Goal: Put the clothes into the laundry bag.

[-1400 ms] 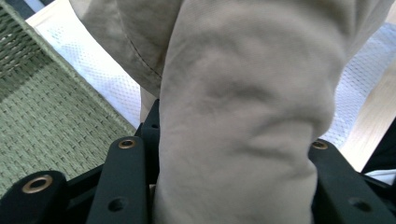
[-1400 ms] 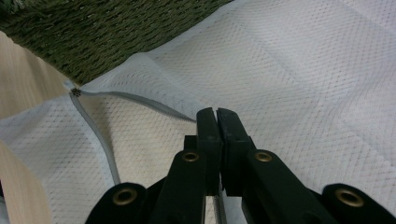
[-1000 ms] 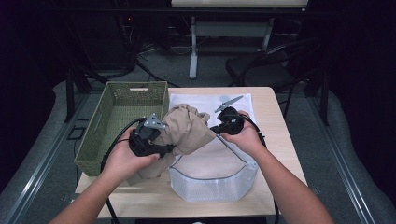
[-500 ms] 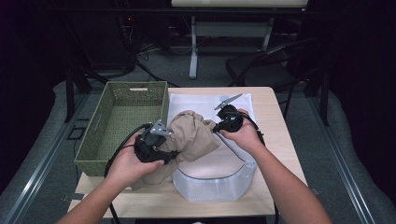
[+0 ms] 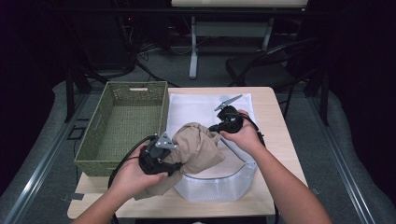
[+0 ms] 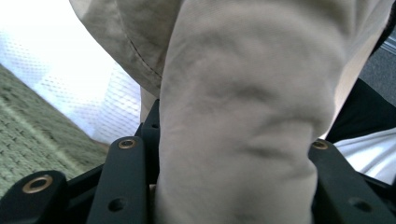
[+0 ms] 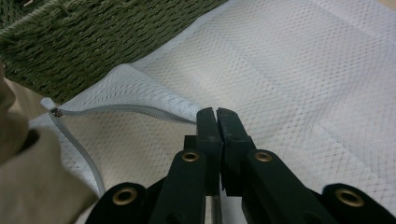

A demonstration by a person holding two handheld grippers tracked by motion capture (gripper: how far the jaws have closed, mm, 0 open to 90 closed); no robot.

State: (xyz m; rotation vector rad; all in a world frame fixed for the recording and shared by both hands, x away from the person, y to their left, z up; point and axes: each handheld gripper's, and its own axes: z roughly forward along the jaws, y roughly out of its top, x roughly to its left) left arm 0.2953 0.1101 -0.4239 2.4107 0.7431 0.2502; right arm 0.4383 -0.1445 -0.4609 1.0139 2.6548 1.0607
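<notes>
Meanwhile, at a small wooden table (image 5: 273,140), a person works a bundle of tan cloth (image 5: 198,147) over a white mesh laundry bag (image 5: 201,109) that lies spread across the tabletop. In the high view the left gripper (image 5: 161,156) sits at the near left side of the bundle, its jaws clamped on a thick fold of the fabric — the left gripper view shows the tan cloth (image 6: 243,116) packed between the two black jaws and touching both. The right gripper (image 5: 224,122) is on the far right side of the bundle, jaws pressed together; in the right gripper view they pinch the edge of the mesh bag (image 7: 280,74) just beside its grey zipper (image 7: 121,109), holding the opening up. The bag's near rim (image 5: 219,186) stands in a curved wall in front of the cloth. A green woven basket (image 5: 100,135) stands just beside the bag, at the table's left edge.
</notes>
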